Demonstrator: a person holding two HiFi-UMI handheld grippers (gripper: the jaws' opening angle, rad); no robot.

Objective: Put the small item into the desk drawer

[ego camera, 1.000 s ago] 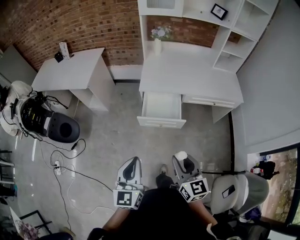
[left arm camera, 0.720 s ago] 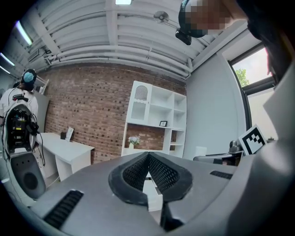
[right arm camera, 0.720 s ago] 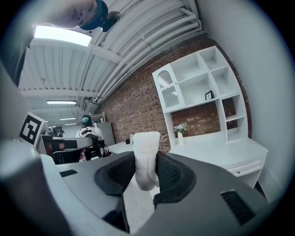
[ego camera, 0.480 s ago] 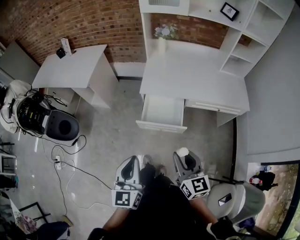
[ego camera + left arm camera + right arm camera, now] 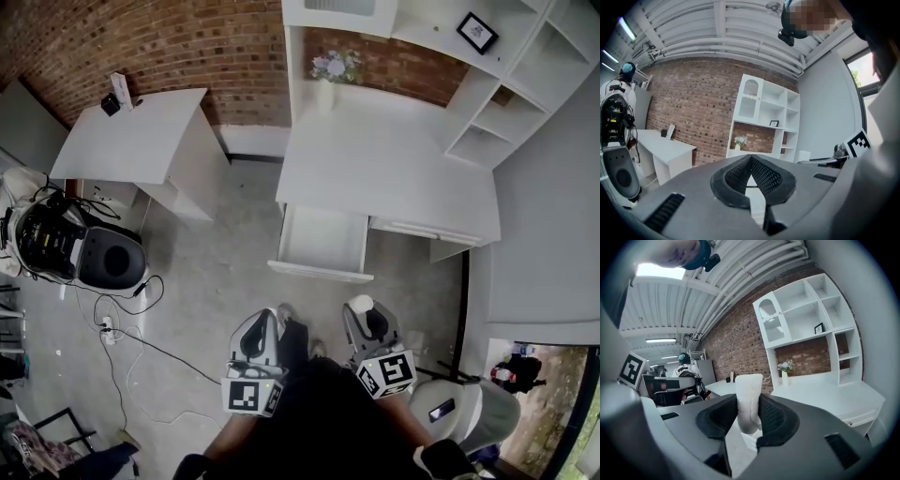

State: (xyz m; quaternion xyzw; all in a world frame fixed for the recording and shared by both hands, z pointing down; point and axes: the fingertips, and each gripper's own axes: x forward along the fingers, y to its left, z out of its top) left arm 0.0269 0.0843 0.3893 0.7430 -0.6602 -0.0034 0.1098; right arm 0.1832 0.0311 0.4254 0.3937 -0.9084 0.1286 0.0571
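Observation:
My right gripper [image 5: 362, 313] [image 5: 749, 414] is shut on a small white item [image 5: 749, 399], which stands up between the dark pads and shows as a pale knob [image 5: 362, 305] at the tip in the head view. My left gripper [image 5: 263, 328] [image 5: 750, 174] is shut with nothing in it, its pads meeting at the tips. The white desk [image 5: 384, 164] stands ahead, and its left drawer [image 5: 322, 240] is pulled out and looks empty. Both grippers hang above the grey floor, well short of the drawer.
A second drawer [image 5: 420, 231] to the right is closed. A vase of flowers [image 5: 330, 67] stands at the desk's back, under white shelves [image 5: 497, 84]. A smaller white table [image 5: 131, 141] is at the left, with a black machine [image 5: 84, 253] and cables [image 5: 131, 328] on the floor.
The view has shifted toward the desk, so the open drawer sits a little nearer. Both grippers keep their places and their grip unchanged.

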